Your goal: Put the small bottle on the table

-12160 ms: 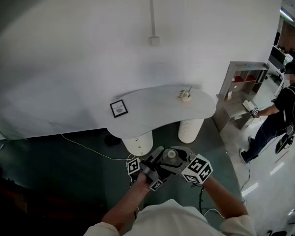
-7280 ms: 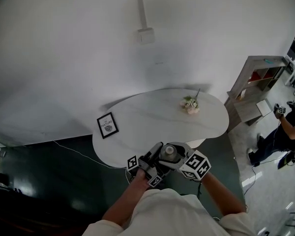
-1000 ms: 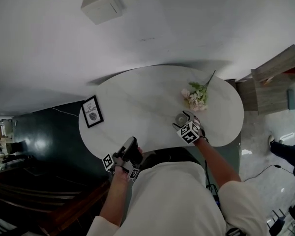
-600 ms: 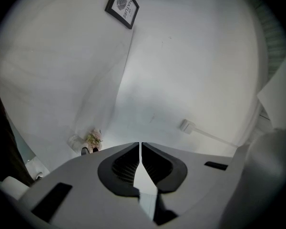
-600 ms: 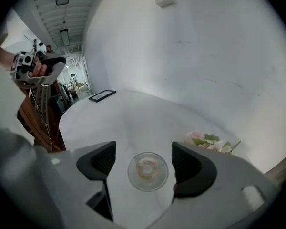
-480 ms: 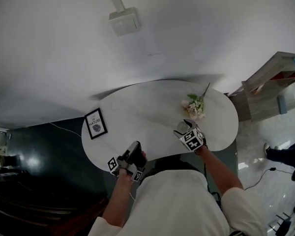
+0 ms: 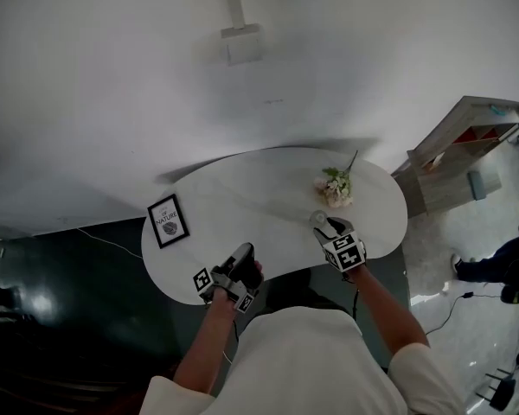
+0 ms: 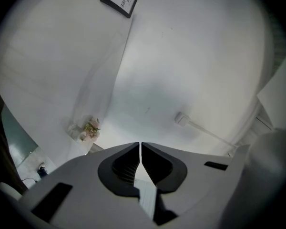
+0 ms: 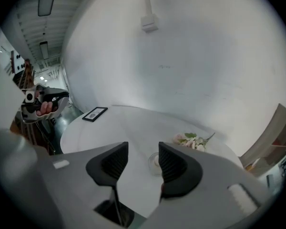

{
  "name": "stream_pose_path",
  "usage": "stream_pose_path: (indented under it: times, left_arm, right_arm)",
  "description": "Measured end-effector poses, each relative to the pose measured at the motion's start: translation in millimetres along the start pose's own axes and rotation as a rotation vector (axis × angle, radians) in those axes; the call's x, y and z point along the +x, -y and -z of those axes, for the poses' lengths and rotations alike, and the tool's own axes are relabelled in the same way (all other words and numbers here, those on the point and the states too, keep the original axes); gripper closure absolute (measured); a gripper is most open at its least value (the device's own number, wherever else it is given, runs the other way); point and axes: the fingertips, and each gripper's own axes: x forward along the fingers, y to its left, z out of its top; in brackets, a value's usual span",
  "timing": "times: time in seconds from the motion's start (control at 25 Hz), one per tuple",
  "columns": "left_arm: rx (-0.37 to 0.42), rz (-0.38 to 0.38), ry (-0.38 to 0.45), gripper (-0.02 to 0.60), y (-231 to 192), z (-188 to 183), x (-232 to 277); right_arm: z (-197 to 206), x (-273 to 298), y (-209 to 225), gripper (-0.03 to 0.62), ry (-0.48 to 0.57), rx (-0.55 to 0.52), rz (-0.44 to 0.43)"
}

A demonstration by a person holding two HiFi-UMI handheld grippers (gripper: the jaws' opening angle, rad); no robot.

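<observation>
Small bottle (image 7: 318,219): standing upright on the table (image 7: 242,193) beside the flowers (image 7: 333,184), just beyond the right gripper (image 7: 329,228) (jaws parted, just been closing, nothing between them); left gripper (image 7: 244,252) farther off, closed, empty.

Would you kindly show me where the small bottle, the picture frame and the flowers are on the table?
small bottle (image 7: 318,220): head view, its top, seen from above.
picture frame (image 7: 167,220): head view, its middle.
flowers (image 7: 332,187): head view, the blossoms.
</observation>
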Motion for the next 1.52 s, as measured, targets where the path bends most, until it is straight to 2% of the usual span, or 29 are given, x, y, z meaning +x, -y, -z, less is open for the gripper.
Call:
stream_pose_path:
  times: [0.36, 0.56, 0.6, 0.64, 0.76, 0.8, 0.84, 1.08, 1.24, 1.52]
  left_arm:
    - [-0.036, 0.039, -0.143, 0.565, 27, 40, 34]
    - [-0.041, 0.071, -0.24, 0.565, 39, 67, 59]
    - [-0.045, 0.037, -0.244, 0.565, 36, 71, 58]
    - [-0.053, -0.066, -0.221, 0.565, 24, 71, 50]
    - [-0.056, -0.651, -0.045, 0.565, -44, 55, -6]
    - [-0.035, -0.756, -0.025, 0.565, -55, 53, -14]
    - [-0.006, -0.792, -0.034, 0.565, -57, 54, -14]
    - [0.221, -0.815, -0.172, 0.565, -51, 72, 8]
    - [0.445, -0.854, -0.287, 0.565, -53, 78, 23]
    - [0.804, -0.898, -0.432, 0.565, -52, 99, 46]
  right_arm:
    - [-16, -79, -27, 0.44, 0.072, 0.067, 0.074]
    - [-21, -116, -41, 0.512, 0.137, 0.118, 0.108]
    - [-22, -123, -44, 0.537, 0.15, 0.126, 0.113]
    - [-23, -131, -47, 0.542, 0.163, 0.133, 0.117]
    - [-29, -152, -57, 0.558, 0.21, 0.148, 0.113]
    - [-32, -160, -60, 0.563, 0.227, 0.148, 0.11]
    - [-36, -167, -62, 0.566, 0.244, 0.146, 0.106]
    - [-52, -199, -63, 0.582, 0.319, 0.128, 0.065]
    - [-61, -210, -51, 0.583, 0.348, 0.142, 0.043]
    - [-64, -236, -27, 0.582, 0.378, 0.107, 0.036]
